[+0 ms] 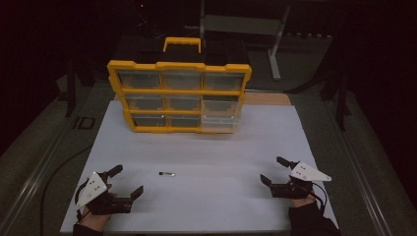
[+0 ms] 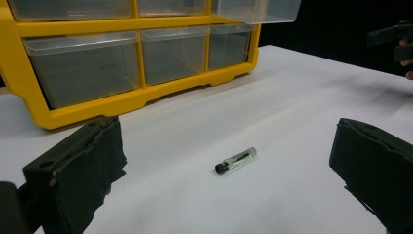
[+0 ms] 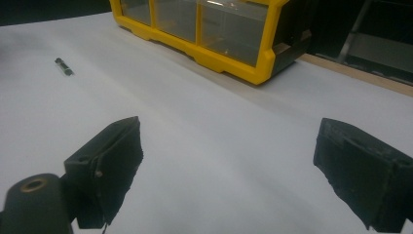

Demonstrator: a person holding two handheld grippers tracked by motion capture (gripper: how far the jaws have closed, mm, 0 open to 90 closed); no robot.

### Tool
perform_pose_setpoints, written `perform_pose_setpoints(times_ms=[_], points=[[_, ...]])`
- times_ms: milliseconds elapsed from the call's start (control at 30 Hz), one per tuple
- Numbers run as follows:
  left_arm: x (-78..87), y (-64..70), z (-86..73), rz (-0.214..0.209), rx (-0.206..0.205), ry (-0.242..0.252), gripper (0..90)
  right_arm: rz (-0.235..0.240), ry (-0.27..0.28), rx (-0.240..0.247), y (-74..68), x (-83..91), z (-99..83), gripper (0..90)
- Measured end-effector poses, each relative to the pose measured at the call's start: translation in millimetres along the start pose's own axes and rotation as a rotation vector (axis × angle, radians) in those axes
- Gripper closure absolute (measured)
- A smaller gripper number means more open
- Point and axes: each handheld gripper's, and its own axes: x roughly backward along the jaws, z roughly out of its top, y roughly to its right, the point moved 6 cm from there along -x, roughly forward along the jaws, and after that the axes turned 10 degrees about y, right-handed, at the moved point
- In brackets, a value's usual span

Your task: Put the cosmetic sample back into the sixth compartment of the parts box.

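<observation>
high view: a white table sheet [image 1: 206,196] carries a yellow drawer organiser [image 1: 179,96] standing upright at its far side, with a yellow carry handle [image 1: 182,43] on top and clear drawers in three rows; the drawer at the right of the middle row [image 1: 221,104] is pulled forward of the frame. a small clear vial with a dark cap [image 1: 167,173] lies flat on the sheet, well apart from the organiser and nearer the left gripper [image 1: 129,181] than the right gripper [image 1: 274,169]. the left gripper rests at the near left corner of the sheet, its jaws spread wide and holding nothing. the right gripper rests at the near right, jaws likewise apart and empty; a dark sleeve [image 1: 312,221] shows behind it. left gripper view: the vial [image 2: 236,160] lies on its side on the bare sheet between and beyond the two separated black jaws, touching neither, with its dark cap toward the lower left; the organiser [image 2: 131,97] stands behind it. right gripper view: the vial [image 3: 64,67] lies far off at the upper left, well clear of the open jaws, and a corner of the organiser [image 3: 234,66] stands ahead.
</observation>
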Motion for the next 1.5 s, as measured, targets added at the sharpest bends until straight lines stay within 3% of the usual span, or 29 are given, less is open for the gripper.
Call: perform_pose_setpoints(times_ms=[467,700,933,1067,1400,1500], points=[[0.5,-4.2,28.2,-0.012,-0.017,-0.043,0.0,0.013,0.002,0.0,-1.8,-1.5,1.3,10.6],[-5.7,-8.3,54.9,-0.028,-0.019,-0.064,0.1,0.013,0.007,-0.004,-2.5,-1.1,3.2,10.5],[-22.1,-14.6,88.4,-0.108,-0.003,-0.029,0.0,0.025,0.009,-0.003,-3.8,-2.3,3.3,10.6],[-32.1,-14.5,99.8,-0.167,-0.022,-0.028,0.0,0.028,0.01,-0.004,-3.8,-2.4,3.2,10.6],[-52.4,-13.5,105.4,-0.305,-0.06,-0.029,0.0,0.034,0.008,-0.005,-4.5,-3.2,2.7,10.6],[-57.2,-12.4,104.1,-0.329,-0.078,-0.04,0.0,0.034,0.007,-0.008,-4.5,-3.4,2.4,10.5]])
